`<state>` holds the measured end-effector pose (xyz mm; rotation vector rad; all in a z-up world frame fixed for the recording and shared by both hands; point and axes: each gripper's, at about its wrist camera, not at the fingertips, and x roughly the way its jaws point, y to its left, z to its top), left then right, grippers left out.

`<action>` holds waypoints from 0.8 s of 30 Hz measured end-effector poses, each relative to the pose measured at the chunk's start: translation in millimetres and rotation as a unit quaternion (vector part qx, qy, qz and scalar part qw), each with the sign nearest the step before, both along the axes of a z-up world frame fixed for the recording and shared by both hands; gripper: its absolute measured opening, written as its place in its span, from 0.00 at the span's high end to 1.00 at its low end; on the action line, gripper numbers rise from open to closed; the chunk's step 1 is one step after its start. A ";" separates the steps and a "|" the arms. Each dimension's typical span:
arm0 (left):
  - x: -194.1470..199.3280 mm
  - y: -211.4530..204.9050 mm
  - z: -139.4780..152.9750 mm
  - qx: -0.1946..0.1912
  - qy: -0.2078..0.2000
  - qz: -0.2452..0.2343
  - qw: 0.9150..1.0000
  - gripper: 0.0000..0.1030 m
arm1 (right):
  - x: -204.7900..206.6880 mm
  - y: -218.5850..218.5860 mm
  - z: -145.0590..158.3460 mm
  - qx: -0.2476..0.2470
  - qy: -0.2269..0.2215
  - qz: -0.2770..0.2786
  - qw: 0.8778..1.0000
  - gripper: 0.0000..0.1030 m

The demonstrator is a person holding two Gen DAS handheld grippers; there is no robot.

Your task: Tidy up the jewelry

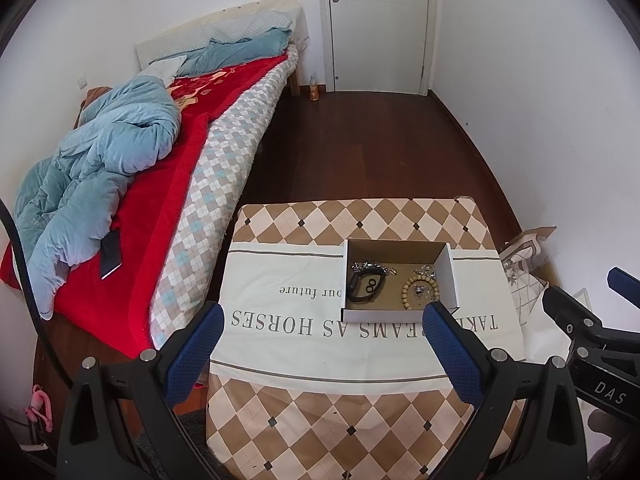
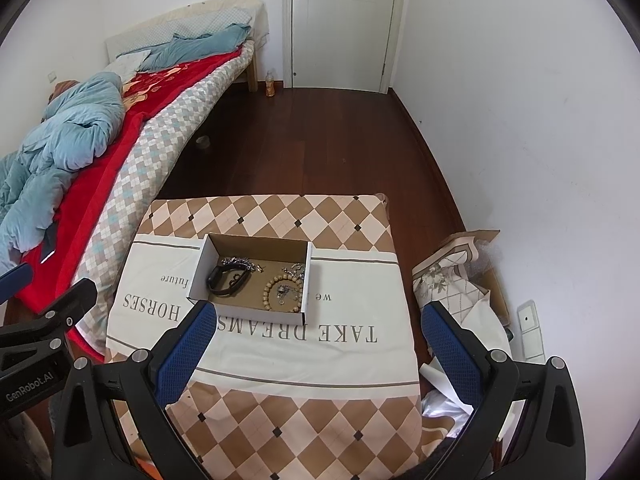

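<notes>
In front of me a table (image 1: 304,420) is draped in a diamond-checked cloth (image 2: 280,420) with printed lettering. An open cardboard box (image 2: 256,276) sits directly on that cloth, toward its far edge, over the lettering.

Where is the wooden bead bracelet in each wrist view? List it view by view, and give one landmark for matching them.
Left wrist view: the wooden bead bracelet lies in the cardboard box's near right part, just beyond the left tool's right fingertip.
Right wrist view: the bracelet lies right of centre in the box, beside the black wristband.
Shared landmark: the white door.
</notes>
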<state>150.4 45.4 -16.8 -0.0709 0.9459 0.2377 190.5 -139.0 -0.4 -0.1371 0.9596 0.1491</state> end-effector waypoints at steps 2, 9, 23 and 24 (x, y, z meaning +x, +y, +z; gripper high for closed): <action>-0.7 0.8 1.1 0.000 -0.001 0.000 1.000 0.02 | 0.3 0.3 0.1 -0.001 0.000 0.000 1.000 0.00; -2.3 1.6 1.0 0.001 -0.002 -0.002 1.000 0.01 | -0.2 -0.2 1.0 0.000 -0.002 0.000 1.000 0.00; -3.8 2.0 0.7 -0.001 -0.002 -0.004 1.000 0.01 | 0.2 -1.5 4.7 0.000 -0.001 0.000 1.000 0.00; -3.8 1.8 0.6 -0.001 -0.002 -0.004 1.000 0.01 | 0.6 -1.8 4.7 0.000 0.000 -0.001 1.000 0.00</action>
